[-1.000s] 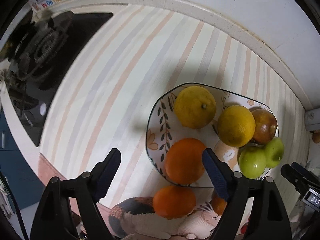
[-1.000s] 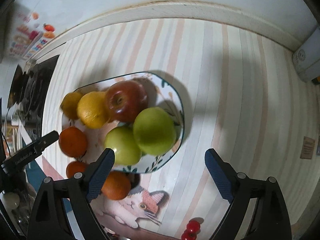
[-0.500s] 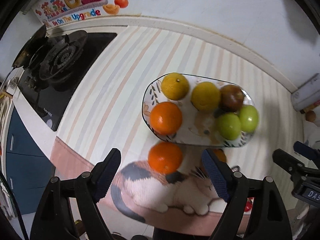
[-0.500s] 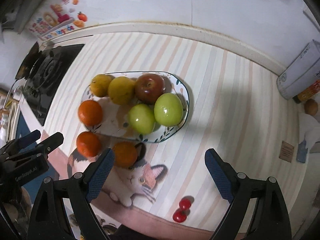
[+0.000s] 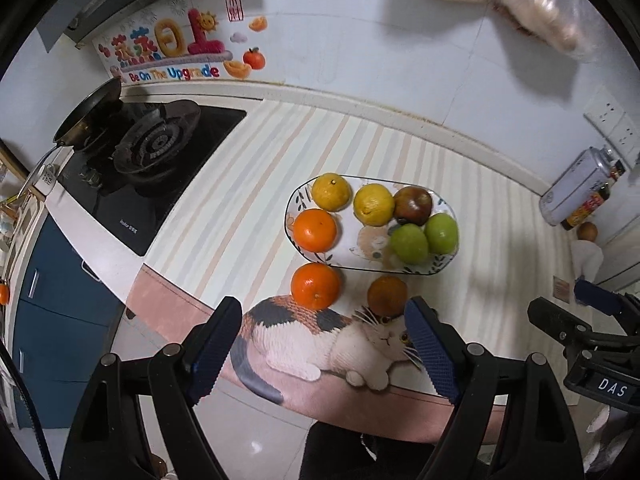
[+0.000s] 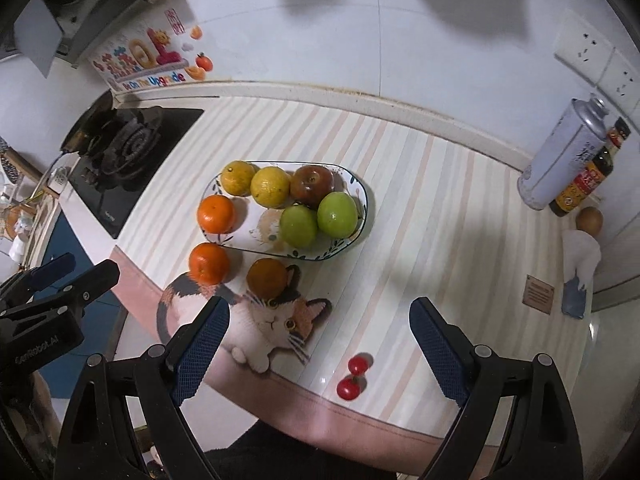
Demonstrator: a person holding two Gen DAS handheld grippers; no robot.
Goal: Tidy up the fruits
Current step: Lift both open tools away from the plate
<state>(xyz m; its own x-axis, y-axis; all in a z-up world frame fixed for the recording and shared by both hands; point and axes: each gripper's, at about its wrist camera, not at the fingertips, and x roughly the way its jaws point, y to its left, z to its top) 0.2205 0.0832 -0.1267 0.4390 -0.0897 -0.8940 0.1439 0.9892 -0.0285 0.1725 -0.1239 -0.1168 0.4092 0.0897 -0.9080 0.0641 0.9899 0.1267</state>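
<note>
Both grippers have been raised away from the oval patterned plate. Left gripper and right gripper are held wide, empty; glossy round fruit is seen beyond ribbed fingertips.

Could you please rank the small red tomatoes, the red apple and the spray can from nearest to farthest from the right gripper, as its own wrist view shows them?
From the right gripper:
1. Red tomatoes, on the counter just below its open fingers, near the front edge.
2. Red apple, on the plate, towards its back rim.
3. Spray can, far right by the wall.
</note>
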